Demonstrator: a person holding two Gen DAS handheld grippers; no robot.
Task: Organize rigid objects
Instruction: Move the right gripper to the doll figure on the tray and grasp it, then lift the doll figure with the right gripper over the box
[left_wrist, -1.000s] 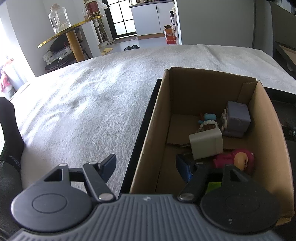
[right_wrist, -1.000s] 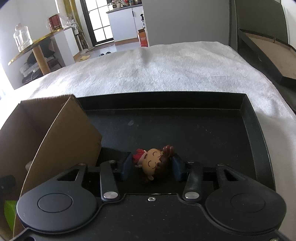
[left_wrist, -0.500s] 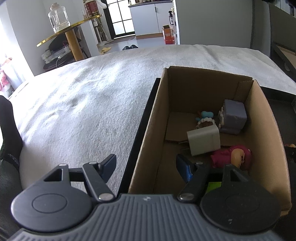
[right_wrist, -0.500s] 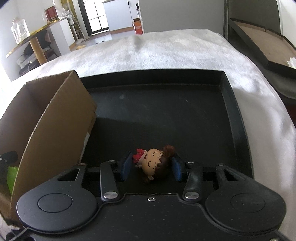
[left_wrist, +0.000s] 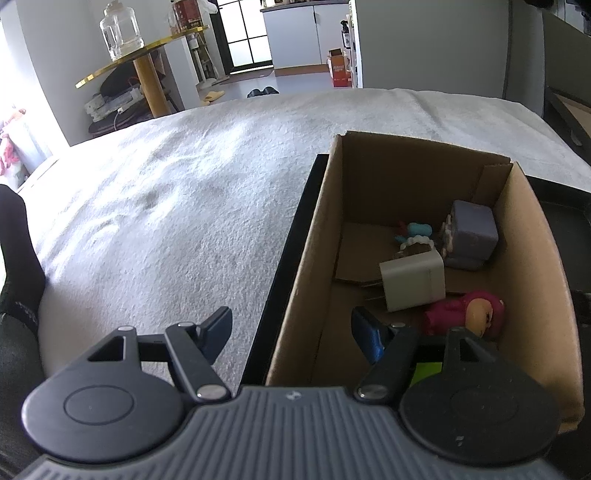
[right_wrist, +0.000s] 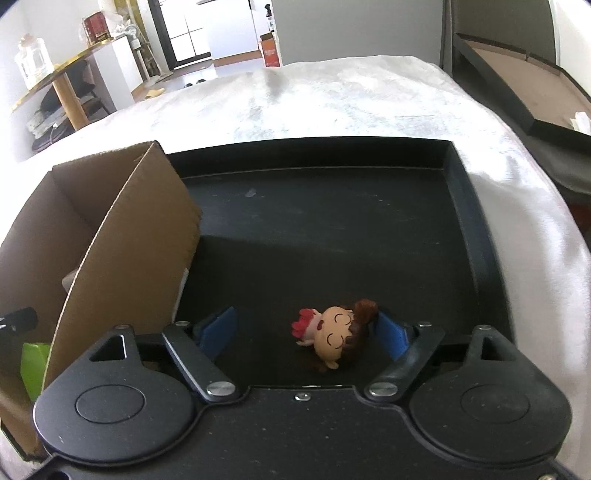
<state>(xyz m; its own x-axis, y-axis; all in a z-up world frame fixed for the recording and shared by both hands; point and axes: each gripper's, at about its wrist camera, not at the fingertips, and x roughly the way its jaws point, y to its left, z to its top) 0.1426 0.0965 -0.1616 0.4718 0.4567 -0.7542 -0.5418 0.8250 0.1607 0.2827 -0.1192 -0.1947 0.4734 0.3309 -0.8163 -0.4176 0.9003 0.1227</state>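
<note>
Two grippers stand with jaws apart: the right gripper (right_wrist: 308, 328) has just been opening, and the small doll figure (right_wrist: 338, 338) lies between its pads on the black tray (right_wrist: 461, 229), against the right pad only. The left gripper (left_wrist: 291, 325) straddles the near wall of the cardboard box (left_wrist: 306, 266), gripping nothing

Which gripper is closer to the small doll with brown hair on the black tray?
The right gripper: the doll lies between its just-opened fingers, beside the right one. The left gripper straddles the cardboard box wall.
</note>
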